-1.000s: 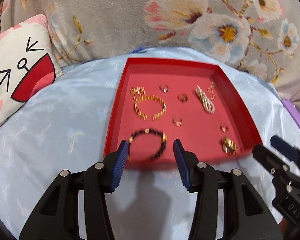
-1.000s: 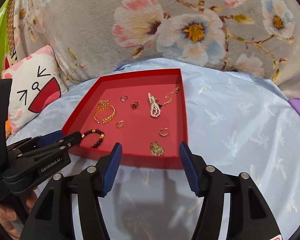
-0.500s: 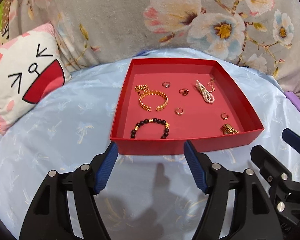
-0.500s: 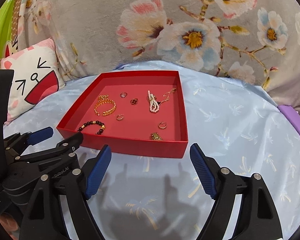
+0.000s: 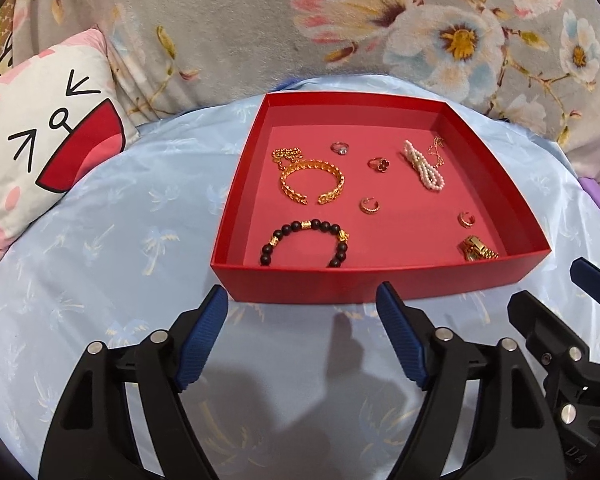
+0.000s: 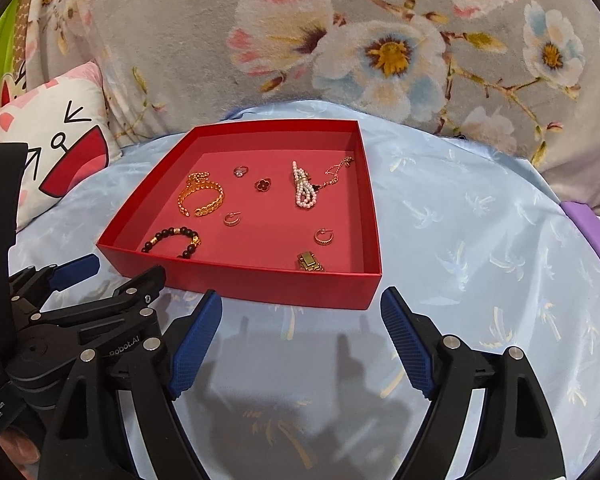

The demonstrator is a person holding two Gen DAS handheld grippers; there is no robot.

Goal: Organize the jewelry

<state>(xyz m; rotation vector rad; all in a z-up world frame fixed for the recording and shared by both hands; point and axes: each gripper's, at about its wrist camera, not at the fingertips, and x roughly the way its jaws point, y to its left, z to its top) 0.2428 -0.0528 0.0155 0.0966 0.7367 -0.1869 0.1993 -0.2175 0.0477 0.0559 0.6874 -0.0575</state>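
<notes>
A red tray (image 5: 296, 284) (image 6: 268, 286) lies on a light blue cloth and holds several jewelry pieces. Inside are a black bead bracelet (image 5: 304, 240) (image 6: 172, 240), a gold cuff (image 5: 312, 182) (image 6: 200, 198), a pearl strand (image 5: 422, 164) (image 6: 304, 188), rings, small hoop earrings and a gold clasp piece (image 5: 476, 248) (image 6: 310, 262). My left gripper (image 5: 302, 312) is open and empty, just short of the tray's near wall. My right gripper (image 6: 300, 316) is open and empty, also just before the near wall. Each gripper shows at the edge of the other's view.
A cat-face cushion (image 5: 40, 152) (image 6: 56, 148) lies to the left of the tray. A grey floral blanket (image 5: 380, 32) rises behind it. A purple object (image 6: 592, 232) sits at the right edge of the cloth.
Both grippers have pulled back from the tray and opened wider. The tray's near wall now stands in front of the fingertips instead of between them.
</notes>
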